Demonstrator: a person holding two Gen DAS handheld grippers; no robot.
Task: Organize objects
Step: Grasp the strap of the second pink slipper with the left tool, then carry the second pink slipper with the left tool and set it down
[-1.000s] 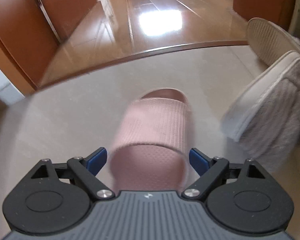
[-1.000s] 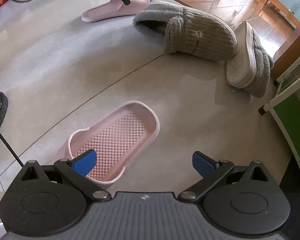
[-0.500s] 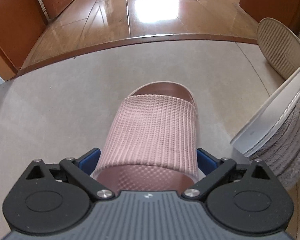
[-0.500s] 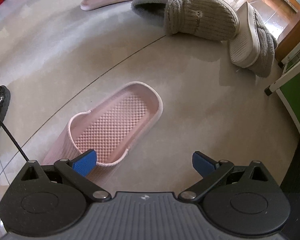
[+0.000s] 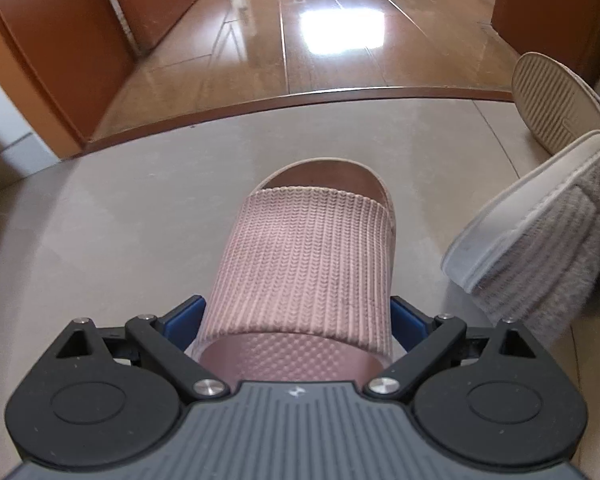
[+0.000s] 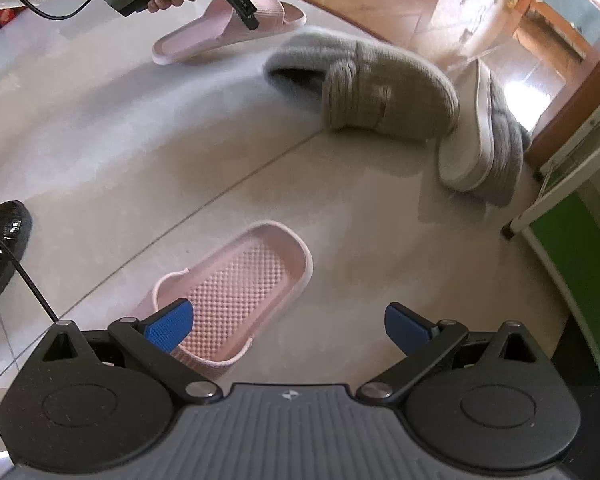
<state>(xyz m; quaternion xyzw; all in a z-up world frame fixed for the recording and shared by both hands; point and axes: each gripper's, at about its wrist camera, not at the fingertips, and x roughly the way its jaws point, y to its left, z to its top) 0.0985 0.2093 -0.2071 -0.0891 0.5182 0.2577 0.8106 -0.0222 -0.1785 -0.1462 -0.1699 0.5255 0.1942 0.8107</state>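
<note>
One pink slipper (image 5: pixel 308 264) lies on the pale floor, toe pointing away. My left gripper (image 5: pixel 298 314) is open and straddles it, with the blue pads (image 5: pixel 184 314) close against both sides of its ribbed strap. The right wrist view shows this slipper (image 6: pixel 204 36) at the far left under a hand holding the left gripper (image 6: pixel 244 12). The other pink slipper (image 6: pixel 244 284) lies just ahead of my right gripper (image 6: pixel 290 324). That gripper is open and holds nothing, and its left pad (image 6: pixel 168 324) hangs over the slipper's strap end.
Two grey fuzzy slippers lie to the right, one upright (image 6: pixel 380 92) and one on its side (image 6: pixel 480 132) (image 5: pixel 540 248). A black shoe (image 6: pixel 0 248) is at the left edge and a green-fronted cabinet (image 6: pixel 580 260) at the right. A wooden floor (image 5: pixel 300 40) begins beyond a threshold strip.
My left gripper has moved forward and down over the pink slipper, so its pads now flank the strap. The right gripper's view has shifted only slightly.
</note>
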